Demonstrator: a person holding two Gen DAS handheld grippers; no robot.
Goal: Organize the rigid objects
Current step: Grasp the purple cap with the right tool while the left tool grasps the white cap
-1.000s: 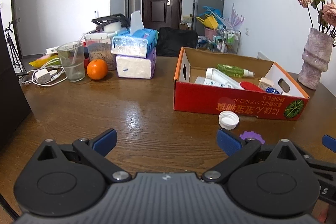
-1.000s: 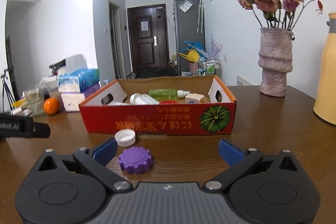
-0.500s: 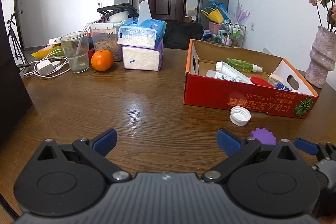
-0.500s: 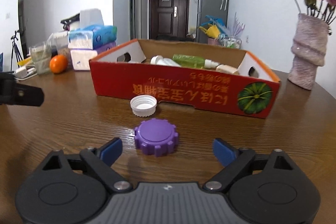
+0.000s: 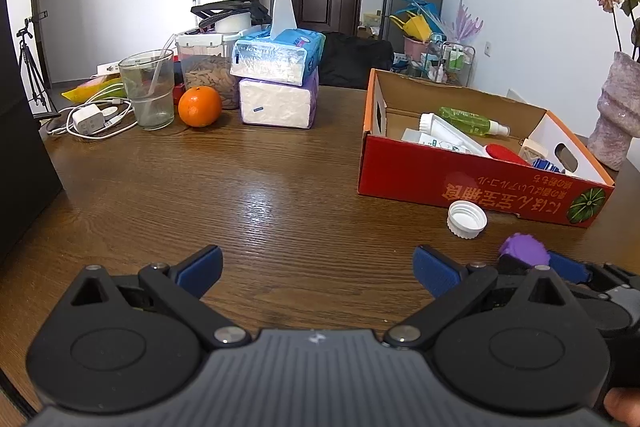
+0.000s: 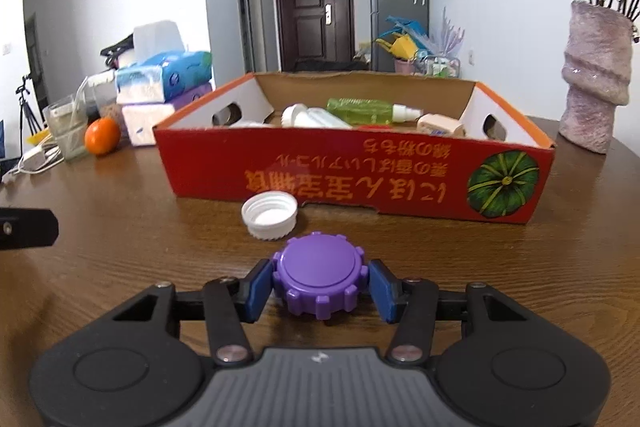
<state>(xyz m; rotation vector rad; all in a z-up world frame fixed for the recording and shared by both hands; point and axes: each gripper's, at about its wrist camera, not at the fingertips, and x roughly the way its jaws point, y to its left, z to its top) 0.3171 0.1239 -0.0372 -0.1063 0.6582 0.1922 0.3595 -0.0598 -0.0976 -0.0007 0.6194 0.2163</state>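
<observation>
Purple cap, now clamped by right hand-held gripper, previously open

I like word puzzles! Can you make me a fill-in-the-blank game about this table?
1. The right hand-held gripper squeezes a ____ knobbly cap.
2. The white cap lies in front of the ____ box.
3. The left hand-held gripper holds ____.
4. Beside the glass sits an ____.

Missing words: purple; red; nothing; orange

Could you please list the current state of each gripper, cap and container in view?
right gripper: jaws shut on purple cap
purple cap: gripped, on table
left gripper: jaws open, empty
white cap: loose, open side up
red box: open, holding items
glass: upright
</observation>
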